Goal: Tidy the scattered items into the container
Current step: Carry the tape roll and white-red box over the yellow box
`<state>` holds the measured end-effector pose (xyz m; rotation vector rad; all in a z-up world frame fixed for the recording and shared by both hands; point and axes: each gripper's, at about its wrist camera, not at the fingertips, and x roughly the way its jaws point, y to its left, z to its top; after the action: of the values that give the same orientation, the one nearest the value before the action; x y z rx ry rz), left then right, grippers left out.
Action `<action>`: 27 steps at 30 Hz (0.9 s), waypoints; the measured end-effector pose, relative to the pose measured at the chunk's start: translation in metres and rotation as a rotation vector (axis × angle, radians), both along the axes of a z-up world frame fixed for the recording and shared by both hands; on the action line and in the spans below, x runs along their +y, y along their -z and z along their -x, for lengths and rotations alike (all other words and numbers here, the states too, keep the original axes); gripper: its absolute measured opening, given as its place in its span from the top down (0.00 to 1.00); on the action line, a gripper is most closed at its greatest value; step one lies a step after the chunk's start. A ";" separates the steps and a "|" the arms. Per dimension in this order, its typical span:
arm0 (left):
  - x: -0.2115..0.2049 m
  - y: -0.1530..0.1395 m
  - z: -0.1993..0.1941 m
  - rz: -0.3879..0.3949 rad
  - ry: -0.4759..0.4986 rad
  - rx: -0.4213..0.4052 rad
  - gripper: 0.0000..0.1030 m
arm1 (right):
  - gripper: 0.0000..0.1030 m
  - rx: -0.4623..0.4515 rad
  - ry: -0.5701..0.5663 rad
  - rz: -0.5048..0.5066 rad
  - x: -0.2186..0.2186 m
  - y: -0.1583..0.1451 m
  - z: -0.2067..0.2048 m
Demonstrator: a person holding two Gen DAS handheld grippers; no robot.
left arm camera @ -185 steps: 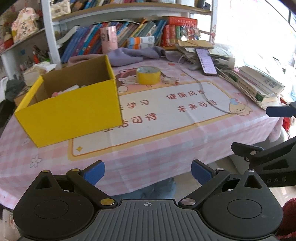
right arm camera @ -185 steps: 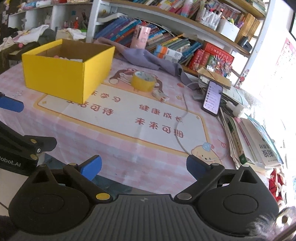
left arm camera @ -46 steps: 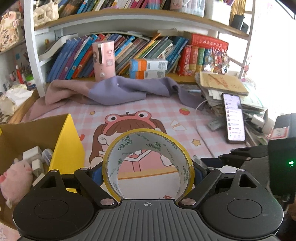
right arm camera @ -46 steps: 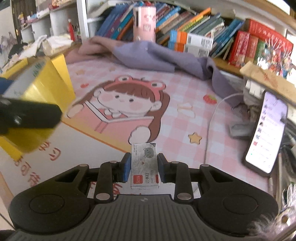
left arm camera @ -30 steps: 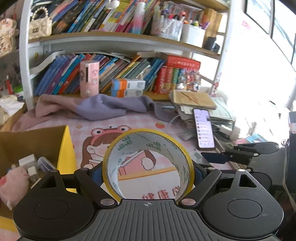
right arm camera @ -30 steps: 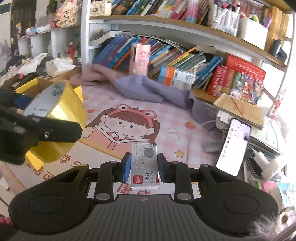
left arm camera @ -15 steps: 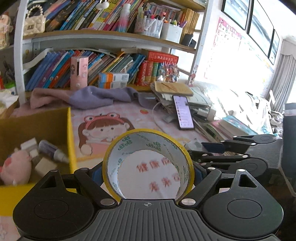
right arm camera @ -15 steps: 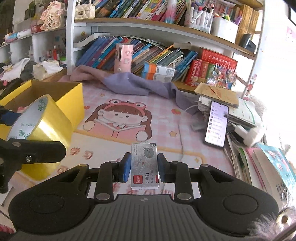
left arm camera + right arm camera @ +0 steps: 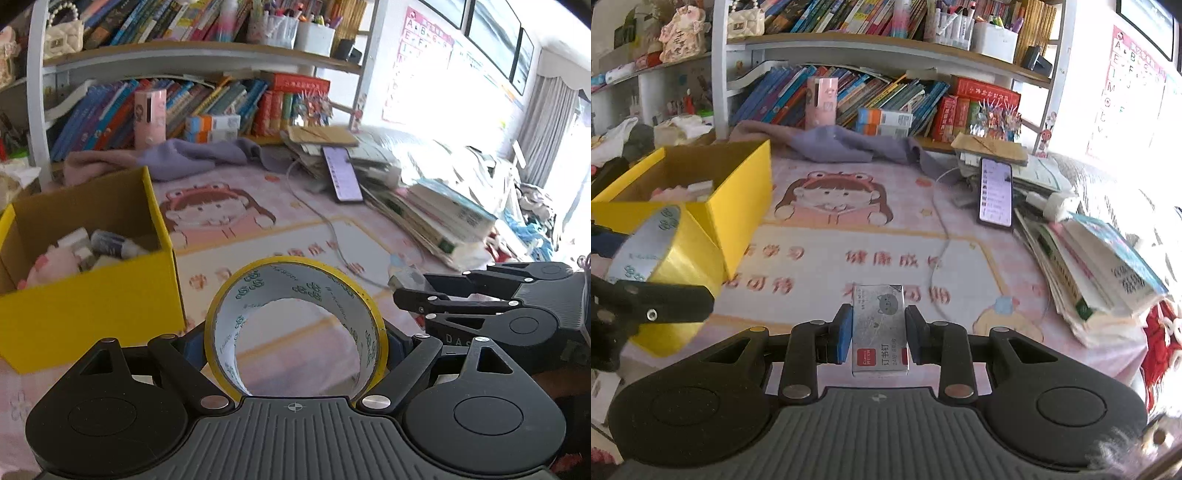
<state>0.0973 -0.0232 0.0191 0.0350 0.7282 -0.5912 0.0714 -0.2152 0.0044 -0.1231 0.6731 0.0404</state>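
Both claws loaded and on the carry toward the yellow box (image 9: 92, 295), nothing dropped in yet.

The box stands open-topped to the left of and ahead of the left gripper (image 9: 295, 343), already holding a pink plush and some small bits, with room left inside as far as I can judge. That claw is spread wide yet pinching the tape roll (image 9: 295, 280) by its outer wall, the ring facing the camera. The right gripper (image 9: 879, 328) sits just beside it on the right, pressed close on a small staple box (image 9: 880, 325). Next, I reckon, each must lift over the near yellow wall, then let go inside. The mat between claws and box is bare; the white cable (image 9: 942, 236) and leaning book stack (image 9: 1089, 266) lie off to the right, well apart.
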 end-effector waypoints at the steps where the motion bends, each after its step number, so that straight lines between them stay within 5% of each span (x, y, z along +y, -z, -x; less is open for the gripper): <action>1: 0.002 0.001 0.004 -0.001 -0.003 0.004 0.14 | 0.73 0.006 0.000 -0.001 0.003 0.001 0.005; 8: 0.021 -0.005 0.025 -0.048 -0.037 -0.053 0.14 | 0.73 0.005 -0.033 -0.007 0.022 -0.002 0.029; 27: 0.104 0.004 0.039 -0.046 -0.288 0.011 0.14 | 0.73 0.051 -0.365 -0.012 0.110 0.007 0.023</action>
<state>0.0580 0.0808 0.0149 -0.0309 0.7419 -0.2997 0.0484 -0.1048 -0.0028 -0.2326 0.6946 0.3995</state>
